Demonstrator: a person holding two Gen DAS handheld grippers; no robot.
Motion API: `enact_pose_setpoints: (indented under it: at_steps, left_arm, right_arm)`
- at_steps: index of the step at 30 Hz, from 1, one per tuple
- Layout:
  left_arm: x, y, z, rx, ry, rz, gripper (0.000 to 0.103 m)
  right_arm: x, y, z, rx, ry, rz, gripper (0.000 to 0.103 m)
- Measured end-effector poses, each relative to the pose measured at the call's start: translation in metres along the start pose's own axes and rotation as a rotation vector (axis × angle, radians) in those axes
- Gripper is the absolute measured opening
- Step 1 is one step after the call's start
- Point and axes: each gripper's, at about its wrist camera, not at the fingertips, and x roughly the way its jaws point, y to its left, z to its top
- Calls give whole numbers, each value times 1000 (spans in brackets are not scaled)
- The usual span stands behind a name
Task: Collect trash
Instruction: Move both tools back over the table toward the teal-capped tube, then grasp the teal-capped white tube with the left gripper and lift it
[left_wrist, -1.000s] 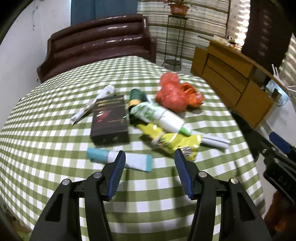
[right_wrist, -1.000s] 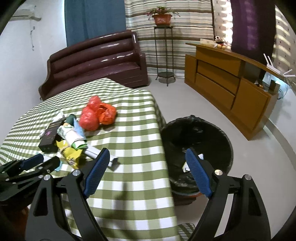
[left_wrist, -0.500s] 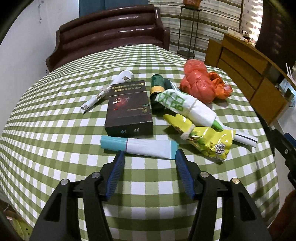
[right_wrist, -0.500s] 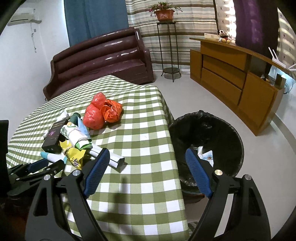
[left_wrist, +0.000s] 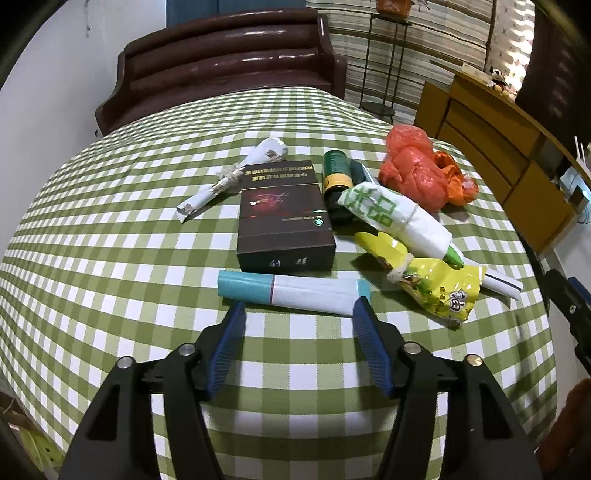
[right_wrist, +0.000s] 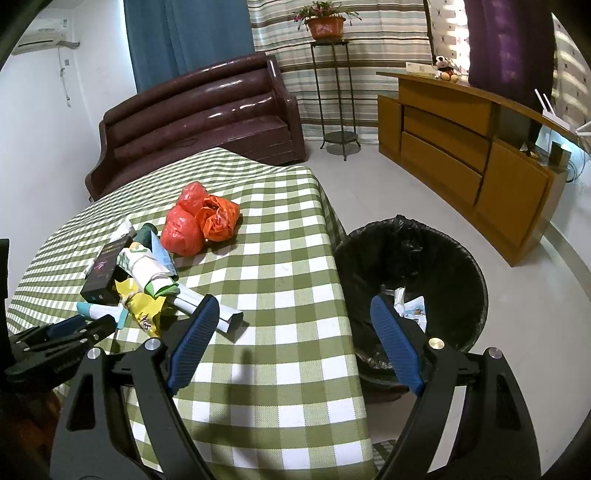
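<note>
Trash lies in a heap on the green checked table. A white and teal tube lies crosswise just beyond my left gripper, whose jaws are opening with nothing between them. Behind the tube are a dark box, a yellow snack bag, a white and green wrapper, a green can, red plastic bags and a rolled paper. My right gripper hangs open and empty over the table's right edge, beside a black-lined bin.
A dark brown sofa stands behind the table. A wooden sideboard runs along the right wall, and a metal plant stand is at the back. The bin holds some paper scraps. Pale floor lies around the bin.
My left gripper has come closer to the white and teal tube and its jaws stand wider. The right gripper has barely shifted.
</note>
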Motion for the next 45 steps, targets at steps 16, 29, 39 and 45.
enact_pose_setpoints:
  at_steps: [16, 29, 39, 45]
  left_arm:
    - [5, 5, 11, 6, -6, -11, 58]
    - [4, 23, 19, -42, -4, -1, 56]
    - [16, 14, 25, -65, 12, 49, 60]
    - [15, 20, 24, -47, 1, 38, 47]
  right_arm:
    - [4, 0, -3, 3, 7, -6, 82]
    - [5, 1, -4, 6, 10, -6, 82]
    - [5, 1, -5, 8, 12, -6, 82]
    - [5, 1, -4, 7, 11, -6, 82]
